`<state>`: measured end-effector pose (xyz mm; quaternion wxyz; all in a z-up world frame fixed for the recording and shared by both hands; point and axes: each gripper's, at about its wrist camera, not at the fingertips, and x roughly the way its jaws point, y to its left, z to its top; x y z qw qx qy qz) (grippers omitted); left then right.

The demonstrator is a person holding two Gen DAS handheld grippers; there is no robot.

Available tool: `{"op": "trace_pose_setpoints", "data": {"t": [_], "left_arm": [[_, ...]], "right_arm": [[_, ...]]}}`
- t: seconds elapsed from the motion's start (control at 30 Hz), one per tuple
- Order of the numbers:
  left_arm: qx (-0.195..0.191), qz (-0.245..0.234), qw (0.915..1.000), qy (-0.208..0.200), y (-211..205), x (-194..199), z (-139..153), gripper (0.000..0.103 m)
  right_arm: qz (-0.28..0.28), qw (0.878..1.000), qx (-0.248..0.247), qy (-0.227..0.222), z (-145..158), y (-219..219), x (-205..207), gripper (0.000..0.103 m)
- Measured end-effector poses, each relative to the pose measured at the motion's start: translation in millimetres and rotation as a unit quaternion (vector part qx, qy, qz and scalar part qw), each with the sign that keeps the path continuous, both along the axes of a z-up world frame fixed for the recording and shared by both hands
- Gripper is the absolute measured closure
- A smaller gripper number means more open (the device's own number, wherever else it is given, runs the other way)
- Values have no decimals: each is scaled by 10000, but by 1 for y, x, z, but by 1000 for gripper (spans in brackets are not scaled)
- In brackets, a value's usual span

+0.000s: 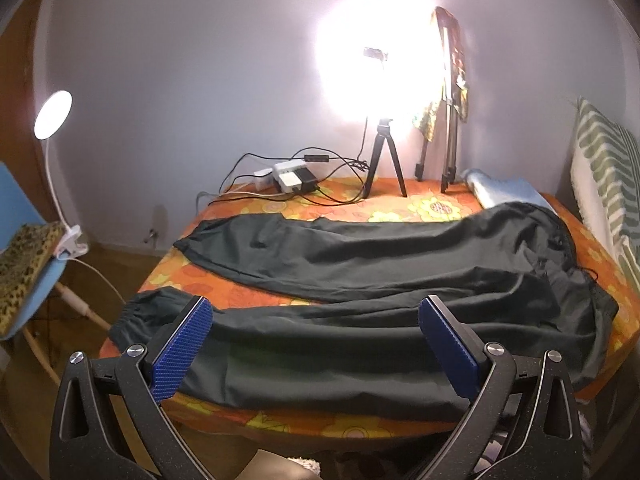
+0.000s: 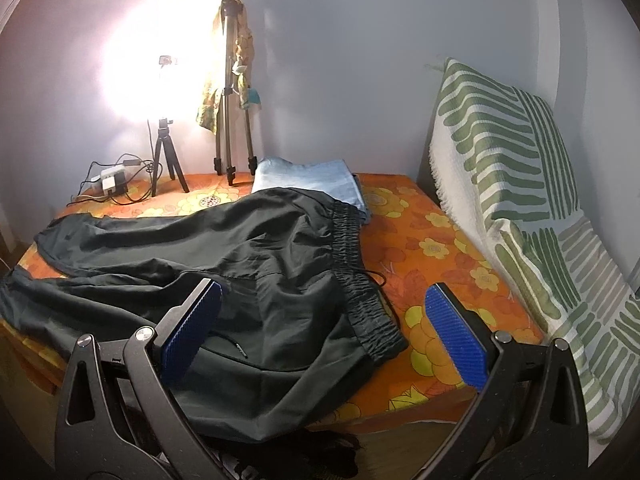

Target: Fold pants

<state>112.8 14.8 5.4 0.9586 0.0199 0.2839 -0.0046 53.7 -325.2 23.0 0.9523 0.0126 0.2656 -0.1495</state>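
Pants (image 1: pixel 360 280) lie spread across the bed (image 1: pixel 432 208), filling mid-frame. Left tongs (image 1: pixel 316 344) and right tongs (image 2: pixel 324 332) both released, empty. Risks: thin fabric slipping from grip; near leg sliding off the bed edge; drawstring (image 2: pixel 378 276) snagging.

A home bedroom: beyond the tool lies a bed (image 2: pixel 436 240) under an orange flowered sheet, a green-striped cushion (image 2: pixel 520 184) propped at its right, folded blue cloth (image 2: pixel 308 180) by the far wall, and a clip lamp (image 1: pixel 54 114) on a chair (image 1: pixel 16 208) to the left.
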Motion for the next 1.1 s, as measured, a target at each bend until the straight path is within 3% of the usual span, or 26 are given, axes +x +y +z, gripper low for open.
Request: {"op": "trace_pose_setpoints", "data": {"t": [0.47,1.1], "left_arm": [[52,109,9996,-251,-24,-26,19,0],[-38,202,9994,-265,-23,-44,16,0]], "right_arm": [[250,9993,-39,-260,12,-12,-26,0],[35,9992,-25,-388,8,-33,-58,0]]}}
